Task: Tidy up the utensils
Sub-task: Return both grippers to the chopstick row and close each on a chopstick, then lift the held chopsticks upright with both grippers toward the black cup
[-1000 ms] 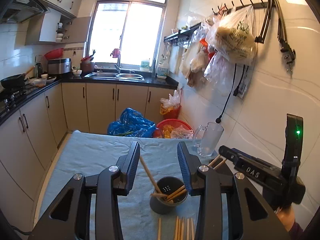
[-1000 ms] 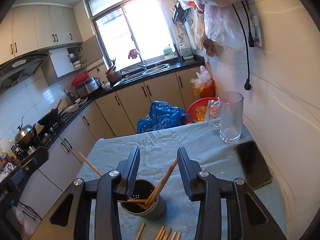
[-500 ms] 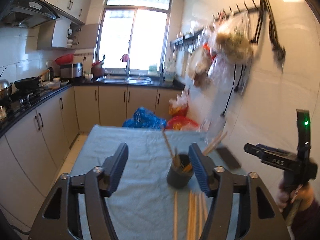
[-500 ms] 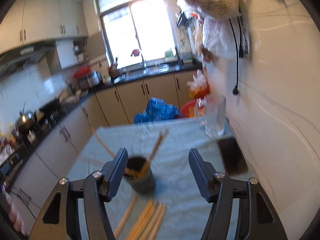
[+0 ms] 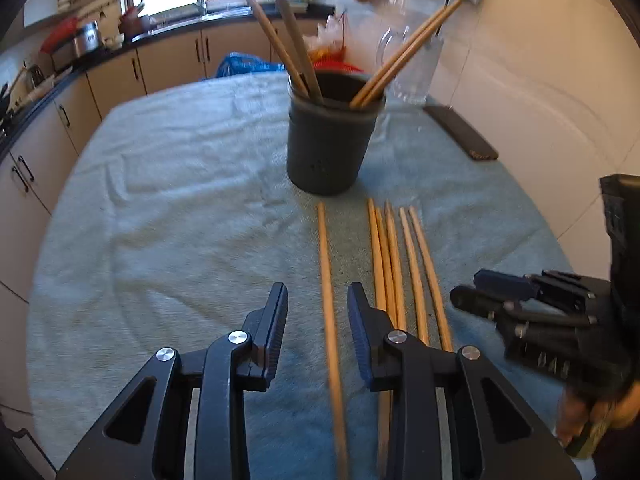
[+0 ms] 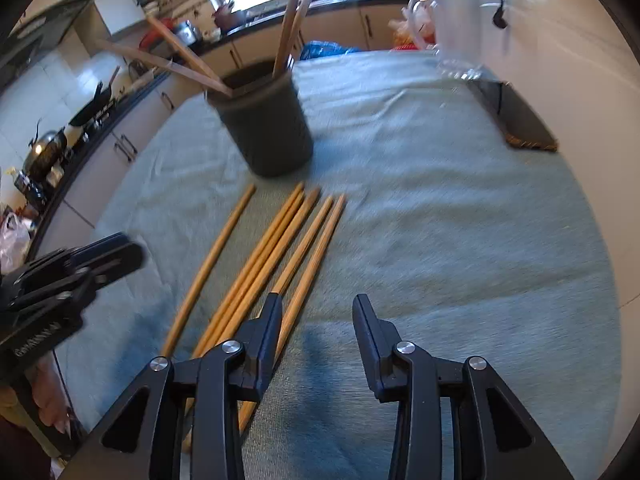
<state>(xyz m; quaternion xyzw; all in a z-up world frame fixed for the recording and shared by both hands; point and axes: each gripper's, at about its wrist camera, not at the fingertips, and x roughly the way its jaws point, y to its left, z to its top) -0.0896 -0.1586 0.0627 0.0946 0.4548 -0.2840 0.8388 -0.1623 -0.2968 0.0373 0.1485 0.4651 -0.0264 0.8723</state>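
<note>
A dark grey holder cup (image 5: 326,148) (image 6: 266,128) stands on the teal cloth with several chopsticks leaning in it. In front of it lie several loose wooden chopsticks: one single chopstick (image 5: 325,264) (image 6: 212,260) and a tight group (image 5: 400,264) (image 6: 272,248) to its right. My left gripper (image 5: 318,306) hangs low over the cloth, jaws closing, with the single chopstick between them and untouched. My right gripper (image 6: 318,310) is low too, jaws closing, the rightmost chopstick (image 6: 316,252) running under its left finger; no pad presses on it.
A glass mug (image 5: 416,68) (image 6: 456,32) and a dark phone (image 5: 460,132) (image 6: 516,116) sit at the far right by the tiled wall. The teal cloth (image 5: 160,200) stretches to the left. Kitchen cabinets and a counter lie beyond the table.
Both grippers have dropped toward the table and tipped downward, from above the cup to just over the loose chopsticks. Their jaws widened half a second ago and have narrowed again.
</note>
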